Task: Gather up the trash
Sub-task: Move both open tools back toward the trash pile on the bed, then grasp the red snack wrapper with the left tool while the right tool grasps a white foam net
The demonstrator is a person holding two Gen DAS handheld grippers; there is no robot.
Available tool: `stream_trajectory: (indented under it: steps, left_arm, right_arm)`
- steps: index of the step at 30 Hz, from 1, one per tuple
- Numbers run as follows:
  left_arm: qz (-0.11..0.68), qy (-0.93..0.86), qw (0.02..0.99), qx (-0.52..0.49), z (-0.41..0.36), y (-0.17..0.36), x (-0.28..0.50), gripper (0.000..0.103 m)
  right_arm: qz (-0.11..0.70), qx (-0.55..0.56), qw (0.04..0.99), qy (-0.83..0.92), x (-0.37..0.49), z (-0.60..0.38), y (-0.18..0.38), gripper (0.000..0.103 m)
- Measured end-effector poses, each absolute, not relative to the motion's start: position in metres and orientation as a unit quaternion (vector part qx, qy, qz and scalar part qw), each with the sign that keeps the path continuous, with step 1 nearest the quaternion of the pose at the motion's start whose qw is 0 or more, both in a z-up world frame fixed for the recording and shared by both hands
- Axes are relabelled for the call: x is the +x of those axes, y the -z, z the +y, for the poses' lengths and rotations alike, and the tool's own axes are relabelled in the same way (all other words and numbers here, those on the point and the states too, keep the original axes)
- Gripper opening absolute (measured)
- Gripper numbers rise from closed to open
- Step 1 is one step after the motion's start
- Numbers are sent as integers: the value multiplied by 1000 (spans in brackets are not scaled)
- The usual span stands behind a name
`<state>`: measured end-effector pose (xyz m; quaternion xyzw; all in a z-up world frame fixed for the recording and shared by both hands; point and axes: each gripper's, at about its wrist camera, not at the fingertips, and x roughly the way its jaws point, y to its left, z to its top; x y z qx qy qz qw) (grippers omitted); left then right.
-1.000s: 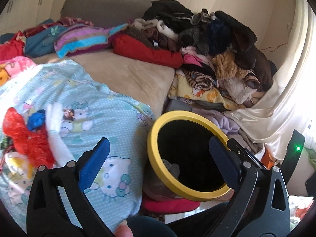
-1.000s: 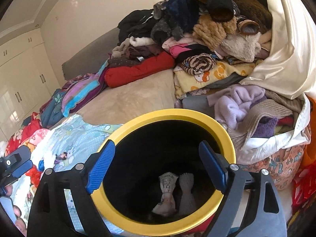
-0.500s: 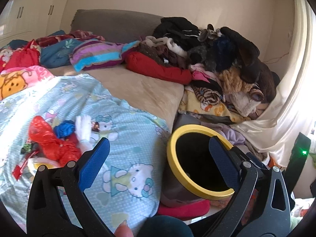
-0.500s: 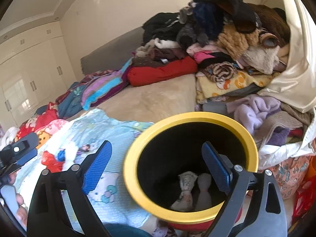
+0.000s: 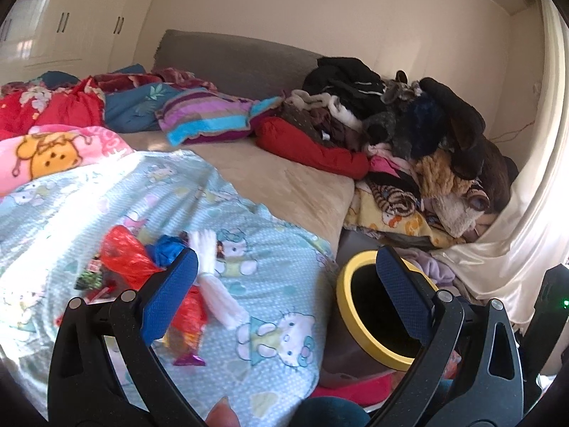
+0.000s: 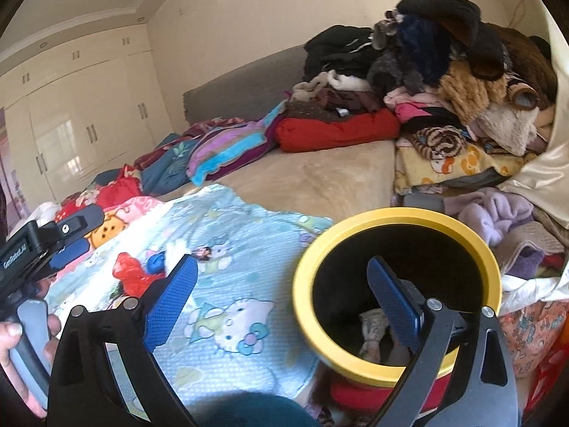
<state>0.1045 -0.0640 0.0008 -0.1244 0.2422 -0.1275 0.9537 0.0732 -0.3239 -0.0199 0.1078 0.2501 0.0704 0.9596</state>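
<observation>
The left gripper (image 5: pixel 286 284) is standing wide open, gripping nothing. The right gripper (image 6: pixel 281 295) is spreading its jaws wider, nothing between them. The trash (image 5: pixel 131 261), red and blue wrappers, is lying on the bed's cartoon blanket (image 5: pixel 249 320), left of the yellow-rimmed bin (image 6: pixel 355 359); crumpled paper (image 6: pixel 371 334) is lying inside the bin.

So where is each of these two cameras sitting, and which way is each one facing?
Left wrist: on the left gripper, looking over its open blue fingers at the trash pile on the blue blanket; a fingertip shows below.
Right wrist: on the right gripper, jaws opening and empty, facing the yellow-rimmed bin; the hand holding the left gripper shows.
Both share bin, blanket, trash pile and clothes heap.
</observation>
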Motion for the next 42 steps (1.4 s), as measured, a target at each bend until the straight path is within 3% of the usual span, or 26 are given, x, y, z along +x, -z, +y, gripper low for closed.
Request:
stream_trajectory:
  steps: [25, 42]
  left_arm:
    - [222, 18, 964, -145, 56, 3, 96, 92]
    - [269, -57, 941, -196, 146, 49, 97, 92]
  right_arm:
    - [265, 28, 951, -158, 92, -216, 7, 95]
    - [337, 4, 925, -177, 144, -169, 46, 95]
